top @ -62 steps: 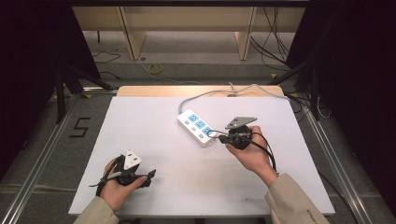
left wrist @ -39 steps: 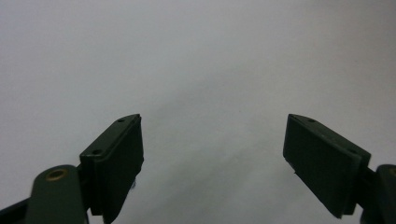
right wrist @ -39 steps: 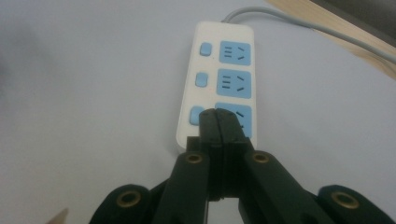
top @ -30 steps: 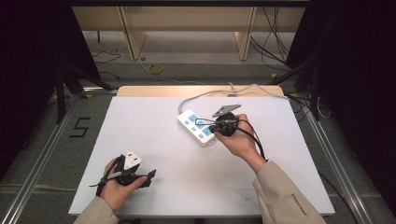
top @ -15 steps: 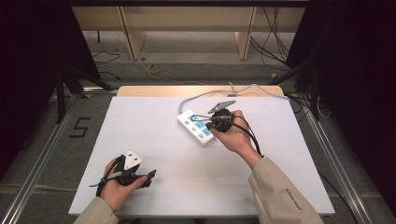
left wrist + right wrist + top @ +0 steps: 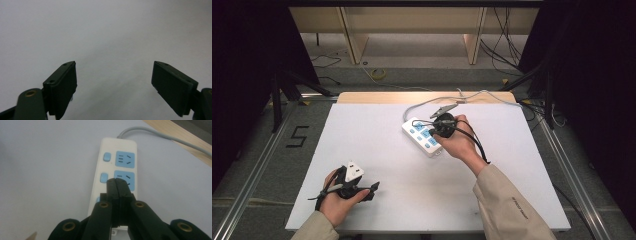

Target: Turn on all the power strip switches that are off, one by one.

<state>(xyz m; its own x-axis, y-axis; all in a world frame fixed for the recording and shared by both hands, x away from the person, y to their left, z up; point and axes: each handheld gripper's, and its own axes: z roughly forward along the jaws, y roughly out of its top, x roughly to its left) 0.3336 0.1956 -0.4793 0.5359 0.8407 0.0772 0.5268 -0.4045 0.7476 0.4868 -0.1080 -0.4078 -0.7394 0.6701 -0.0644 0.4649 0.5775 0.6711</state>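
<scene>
the right hand (image 6: 458, 141) reaches forward, its gripper (image 6: 117, 182) pressed together over the power strip (image 6: 422, 136) near the worktop's (image 6: 377, 130) far edge; the left gripper (image 6: 113, 75) rests spread by the near left corner

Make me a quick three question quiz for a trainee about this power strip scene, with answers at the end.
1. True or false: the right tongs are shut, with their tips over the power strip.
2. Multiple choice: the left tongs are A) clamped on a plug, B) open over the bare white table, C) holding the grey cord.
3. Fill in: the strip's sockets and buttons are coloured ____.

Key: 1 true. 2 B. 3 blue.
</scene>
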